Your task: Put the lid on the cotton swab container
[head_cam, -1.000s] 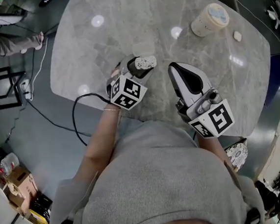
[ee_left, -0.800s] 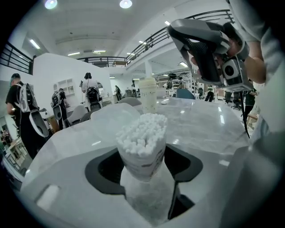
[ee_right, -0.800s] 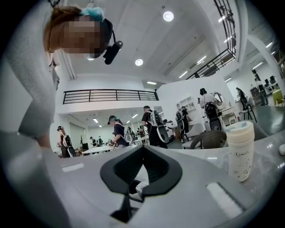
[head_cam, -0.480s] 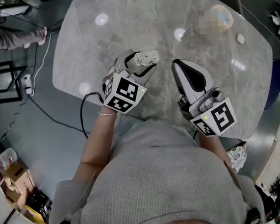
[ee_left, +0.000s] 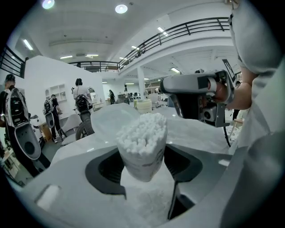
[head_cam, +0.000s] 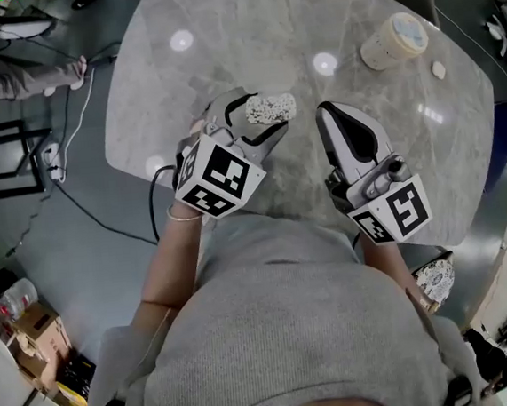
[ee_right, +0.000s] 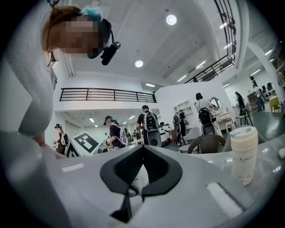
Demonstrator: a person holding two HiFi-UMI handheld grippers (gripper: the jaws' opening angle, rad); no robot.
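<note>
My left gripper (head_cam: 263, 118) is shut on the cotton swab container (head_cam: 269, 109), a small clear tub packed with white swabs, and holds it above the marble table (head_cam: 219, 31). In the left gripper view the container (ee_left: 142, 144) stands upright between the jaws, its top uncovered. Behind it a translucent round lid (ee_left: 109, 122) lies on the table. To the right my right gripper (head_cam: 343, 128) hovers level with its jaws together and nothing held; in its own view the right gripper (ee_right: 133, 189) shows its tips meeting.
A cream lidded jar (head_cam: 392, 40) stands at the table's far right, also visible as the jar (ee_right: 243, 153) in the right gripper view. A small white piece (head_cam: 438, 69) lies beside it. A cable runs over the floor at the left. People stand in the background.
My left gripper has risen with the swab container and shifted slightly right. The right gripper has stayed where it was.
</note>
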